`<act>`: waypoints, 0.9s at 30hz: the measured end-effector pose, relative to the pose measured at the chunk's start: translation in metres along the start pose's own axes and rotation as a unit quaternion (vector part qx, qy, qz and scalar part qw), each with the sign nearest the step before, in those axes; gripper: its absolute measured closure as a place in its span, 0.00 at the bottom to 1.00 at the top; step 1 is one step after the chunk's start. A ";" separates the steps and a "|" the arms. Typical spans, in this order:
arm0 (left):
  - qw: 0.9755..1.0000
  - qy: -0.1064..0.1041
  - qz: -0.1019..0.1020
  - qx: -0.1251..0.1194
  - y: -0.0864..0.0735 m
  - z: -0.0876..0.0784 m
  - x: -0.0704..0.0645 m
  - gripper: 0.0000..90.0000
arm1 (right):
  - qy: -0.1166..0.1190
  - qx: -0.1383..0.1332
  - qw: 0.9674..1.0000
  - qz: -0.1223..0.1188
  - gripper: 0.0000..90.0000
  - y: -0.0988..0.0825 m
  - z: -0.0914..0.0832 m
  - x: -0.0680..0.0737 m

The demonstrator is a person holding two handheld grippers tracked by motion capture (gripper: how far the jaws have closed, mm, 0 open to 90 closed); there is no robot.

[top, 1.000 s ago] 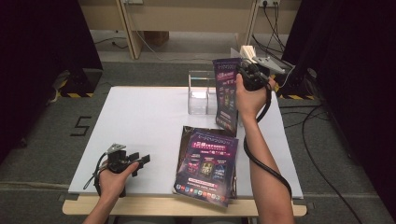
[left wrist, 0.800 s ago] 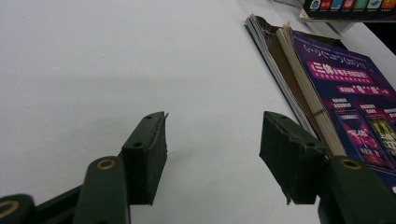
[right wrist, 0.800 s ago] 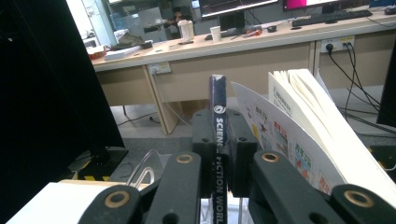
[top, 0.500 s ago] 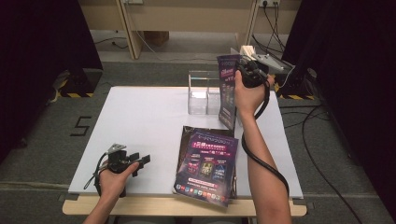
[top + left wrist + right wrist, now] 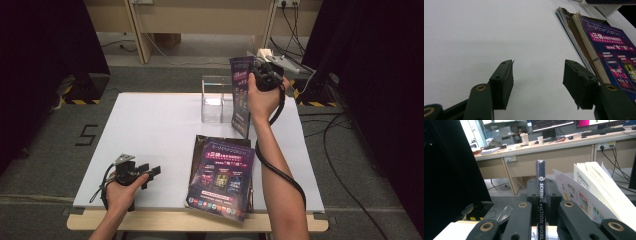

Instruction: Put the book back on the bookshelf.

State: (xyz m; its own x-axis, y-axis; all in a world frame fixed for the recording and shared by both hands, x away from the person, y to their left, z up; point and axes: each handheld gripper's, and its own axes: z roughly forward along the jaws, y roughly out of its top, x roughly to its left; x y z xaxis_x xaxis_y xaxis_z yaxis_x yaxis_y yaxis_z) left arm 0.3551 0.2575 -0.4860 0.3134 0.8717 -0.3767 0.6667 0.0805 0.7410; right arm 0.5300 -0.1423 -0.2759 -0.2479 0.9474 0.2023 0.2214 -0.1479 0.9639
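Both tongs are chunky black plastic things. The left tongs (image 5: pixel 537 82) have matte dark jaws with ragged-edged pads and brass-coloured rivets at the pivots — plus small screw holes on the jaw faces. Same brass rings on the right tongs (image 5: pixel 541 205). A grey three-cornered plate sits on top of each, and a black cable trails off each one. Forearms are bare — no sleeves showing.

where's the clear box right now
In the high view the clear box stands at the table's far edge, right of centre, just left of the magazine held upright in the right hand-held gripper.
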 end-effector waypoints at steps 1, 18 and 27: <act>1.000 0.000 0.000 0.000 0.000 0.000 0.000 0.45 | 0.001 0.000 1.000 0.002 0.94 0.000 0.000 0.000; 1.000 0.000 0.000 0.000 0.000 0.000 0.001 0.45 | -0.004 -0.008 1.000 -0.003 0.94 0.002 0.014 0.006; 1.000 0.000 0.000 -0.001 0.000 0.000 0.001 0.45 | -0.013 -0.012 1.000 -0.011 0.94 0.003 0.025 0.008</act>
State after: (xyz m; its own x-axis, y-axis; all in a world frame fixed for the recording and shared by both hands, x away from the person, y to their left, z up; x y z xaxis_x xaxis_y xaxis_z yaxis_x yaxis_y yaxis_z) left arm 0.3556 0.2583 -0.4862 0.3134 0.8713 -0.3775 0.6657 0.0820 0.7417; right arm 0.5527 -0.1282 -0.2759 -0.2284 0.9573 0.1772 0.1929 -0.1339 0.9720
